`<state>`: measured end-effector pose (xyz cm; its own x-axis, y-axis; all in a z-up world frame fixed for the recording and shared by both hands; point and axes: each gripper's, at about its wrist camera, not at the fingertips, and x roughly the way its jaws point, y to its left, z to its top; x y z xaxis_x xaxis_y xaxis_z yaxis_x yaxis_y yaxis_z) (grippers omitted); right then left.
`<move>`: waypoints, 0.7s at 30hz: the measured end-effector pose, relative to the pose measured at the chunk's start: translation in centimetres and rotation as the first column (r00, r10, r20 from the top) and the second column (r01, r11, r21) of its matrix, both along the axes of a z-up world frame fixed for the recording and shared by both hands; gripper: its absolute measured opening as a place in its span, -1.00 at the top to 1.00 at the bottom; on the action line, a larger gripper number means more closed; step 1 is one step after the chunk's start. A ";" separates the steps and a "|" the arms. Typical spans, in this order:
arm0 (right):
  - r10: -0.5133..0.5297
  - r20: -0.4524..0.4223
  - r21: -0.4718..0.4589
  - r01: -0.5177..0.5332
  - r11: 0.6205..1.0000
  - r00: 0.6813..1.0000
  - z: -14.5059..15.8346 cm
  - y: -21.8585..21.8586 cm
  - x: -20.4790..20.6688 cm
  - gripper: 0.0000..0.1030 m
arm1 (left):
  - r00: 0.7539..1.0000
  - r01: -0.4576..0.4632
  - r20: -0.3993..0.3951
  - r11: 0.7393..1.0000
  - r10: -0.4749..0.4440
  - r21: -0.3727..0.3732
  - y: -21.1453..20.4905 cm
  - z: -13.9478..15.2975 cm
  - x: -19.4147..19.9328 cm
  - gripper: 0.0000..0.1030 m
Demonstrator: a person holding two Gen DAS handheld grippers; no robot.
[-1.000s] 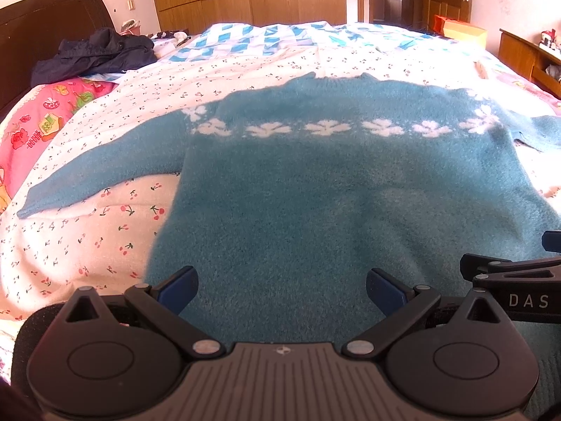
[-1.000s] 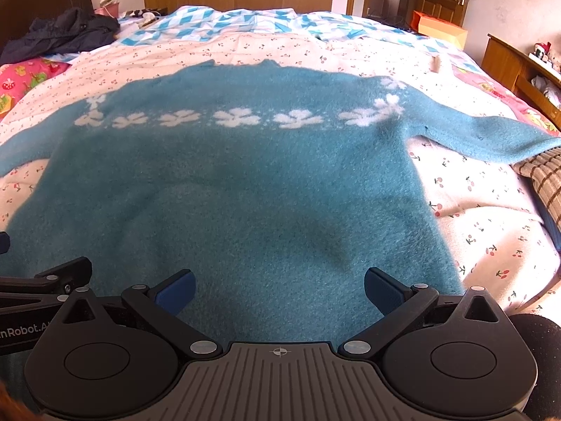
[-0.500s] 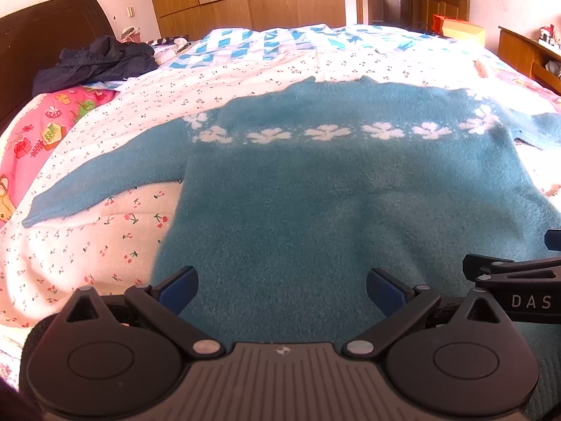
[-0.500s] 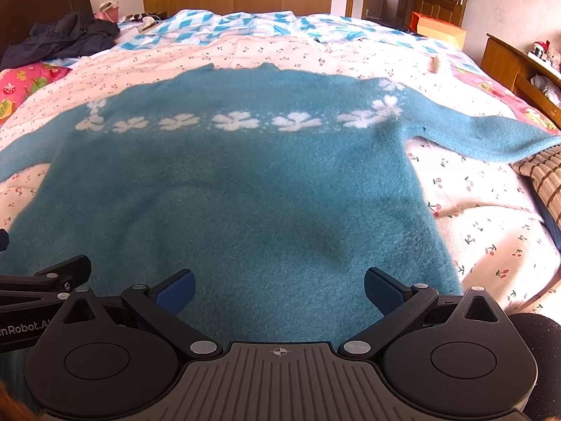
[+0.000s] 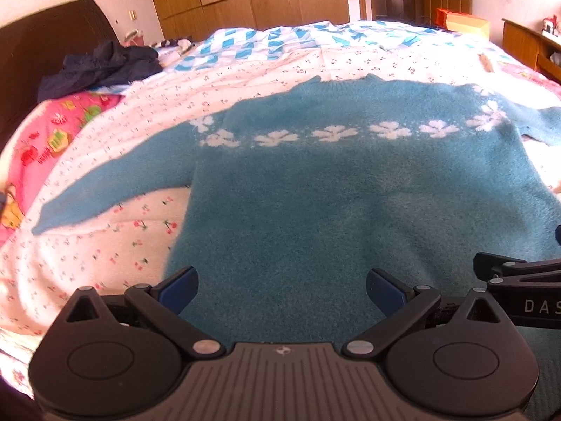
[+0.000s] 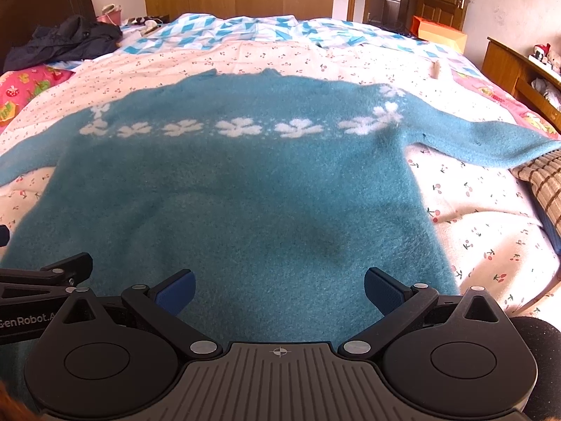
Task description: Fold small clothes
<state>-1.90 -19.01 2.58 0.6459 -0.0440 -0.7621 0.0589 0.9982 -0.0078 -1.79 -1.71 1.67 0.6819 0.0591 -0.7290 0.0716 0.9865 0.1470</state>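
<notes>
A fuzzy teal sweater (image 5: 350, 203) (image 6: 245, 193) with a band of white flowers lies flat on the bed, neck at the far side, both sleeves spread out. My left gripper (image 5: 282, 289) hovers open over the hem's left part, nothing between its blue pads. My right gripper (image 6: 278, 289) is open too, over the hem's right part. Each gripper shows at the edge of the other's view: the right gripper's body (image 5: 519, 280), the left gripper's body (image 6: 42, 277). The left sleeve (image 5: 115, 182) runs out left; the right sleeve (image 6: 484, 140) runs out right.
The bed carries a white cherry-print sheet (image 5: 105, 252), a pink cartoon blanket (image 5: 52, 133) and a blue-and-white checked quilt (image 6: 245, 31) at the back. A dark garment (image 6: 63, 42) lies by the headboard. A brown plaid cloth (image 6: 547, 186) is at the right edge. Wooden wardrobes stand behind.
Both grippers have drawn slightly up and back, so the sweater sits a little lower and farther in each view. The jaws stay open and the sweater has not moved.
</notes>
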 end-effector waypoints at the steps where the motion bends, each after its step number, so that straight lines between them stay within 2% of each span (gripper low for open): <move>1: 0.000 0.003 -0.001 0.000 1.000 1.000 0.1 0.0 0.0 -0.99 | 1.000 0.001 0.005 1.000 -0.001 0.007 -0.1 0.1 0.0 -1.00; 4: 0.000 -0.003 -0.001 0.000 1.000 1.000 0.2 0.0 0.2 -0.99 | 1.000 0.000 0.010 1.000 0.000 0.008 -0.1 0.3 0.1 -1.00; 10: 0.005 -0.007 -0.005 -0.005 1.000 1.000 0.4 -0.1 0.3 -0.99 | 0.999 0.008 0.034 0.998 -0.010 0.055 -0.5 0.7 0.0 -1.00; 17: -0.014 -0.007 0.016 0.014 1.000 1.000 0.8 -1.3 1.3 -0.99 | 0.999 0.020 0.044 0.999 -0.022 0.045 -0.4 1.3 0.0 -1.00; 21: -0.071 0.017 0.031 0.070 0.997 0.997 1.4 -3.9 2.3 -0.98 | 0.995 0.068 0.076 0.997 -0.070 0.030 -1.6 2.3 0.8 -1.00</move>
